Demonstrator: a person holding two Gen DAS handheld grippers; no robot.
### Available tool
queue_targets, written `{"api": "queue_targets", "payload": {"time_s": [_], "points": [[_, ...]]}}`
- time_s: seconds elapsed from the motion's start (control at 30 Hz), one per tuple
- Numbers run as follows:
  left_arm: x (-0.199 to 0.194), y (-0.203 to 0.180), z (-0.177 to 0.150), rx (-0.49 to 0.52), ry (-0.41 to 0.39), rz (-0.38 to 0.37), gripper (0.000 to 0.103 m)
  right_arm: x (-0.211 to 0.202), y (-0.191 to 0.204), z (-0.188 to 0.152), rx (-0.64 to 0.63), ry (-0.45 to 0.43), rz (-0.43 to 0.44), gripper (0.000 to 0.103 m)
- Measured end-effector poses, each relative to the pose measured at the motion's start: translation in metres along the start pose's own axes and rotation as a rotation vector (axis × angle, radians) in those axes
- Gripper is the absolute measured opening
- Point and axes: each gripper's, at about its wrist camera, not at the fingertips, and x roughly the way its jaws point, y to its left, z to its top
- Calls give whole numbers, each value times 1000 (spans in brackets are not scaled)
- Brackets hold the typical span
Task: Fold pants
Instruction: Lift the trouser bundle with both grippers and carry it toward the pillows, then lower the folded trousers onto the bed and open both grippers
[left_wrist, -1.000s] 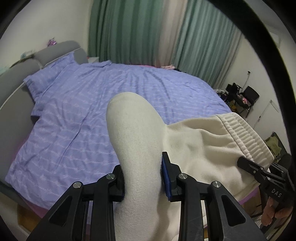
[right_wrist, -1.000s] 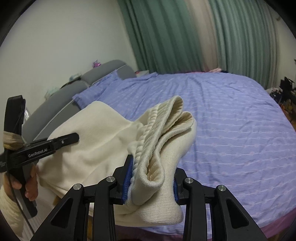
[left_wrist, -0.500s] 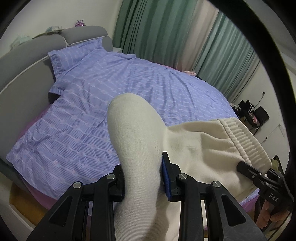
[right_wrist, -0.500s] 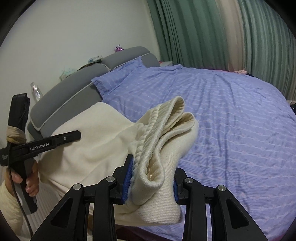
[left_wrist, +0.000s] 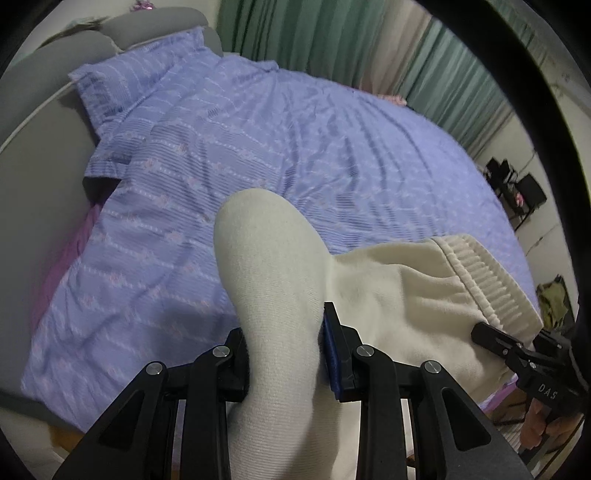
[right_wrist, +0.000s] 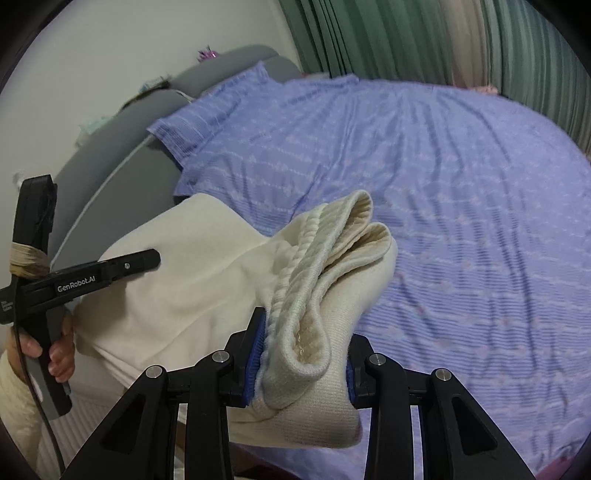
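Observation:
The cream pants (left_wrist: 399, 295) hang in the air between my two grippers, above the near edge of the bed. My left gripper (left_wrist: 284, 354) is shut on a folded bulge of the pants' cloth. My right gripper (right_wrist: 301, 363) is shut on the ribbed waistband (right_wrist: 332, 243), which is doubled over and sticks up past the fingers. The right gripper shows at the right of the left wrist view (left_wrist: 517, 354). The left gripper shows at the left of the right wrist view (right_wrist: 85, 280), held by a hand. The lower legs of the pants are hidden below.
A wide bed with a purple striped cover (left_wrist: 295, 147) fills the space ahead. A grey headboard (right_wrist: 122, 155) and a pillow (right_wrist: 221, 110) lie at the left. Green curtains (right_wrist: 443, 37) hang behind. Dark chairs (left_wrist: 524, 188) stand at the right.
Both grippers have moved forward and tilted down toward the bed, still holding the pants; the bed now fills more of both views.

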Motion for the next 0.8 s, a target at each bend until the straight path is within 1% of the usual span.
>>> {"api": "queue_targets", "payload": {"time_s": [0.23, 0.33, 0.43, 0.5, 0.6, 0.63, 0.73, 0.8], "points": [[61, 33, 60, 58, 31, -5, 29, 70, 4, 42, 23, 42, -53, 35], [88, 40, 82, 69, 31, -10, 29, 100, 1, 61, 23, 55, -85, 35], [120, 49, 94, 75, 38, 0, 30, 124, -6, 77, 10, 66, -114, 35], [144, 53, 94, 73, 63, 25, 30, 142, -13, 83, -1, 83, -139, 35], [182, 63, 84, 70, 150, 75, 30, 176, -26, 82, 14, 146, -169, 35], [190, 64, 79, 75, 175, 90, 30, 188, -31, 77, 28, 181, -174, 35], [207, 68, 58, 87, 236, 118, 31, 206, -36, 57, 43, 250, -176, 36], [211, 71, 44, 85, 256, 134, 33, 216, -38, 36, 47, 296, -193, 38]]}}
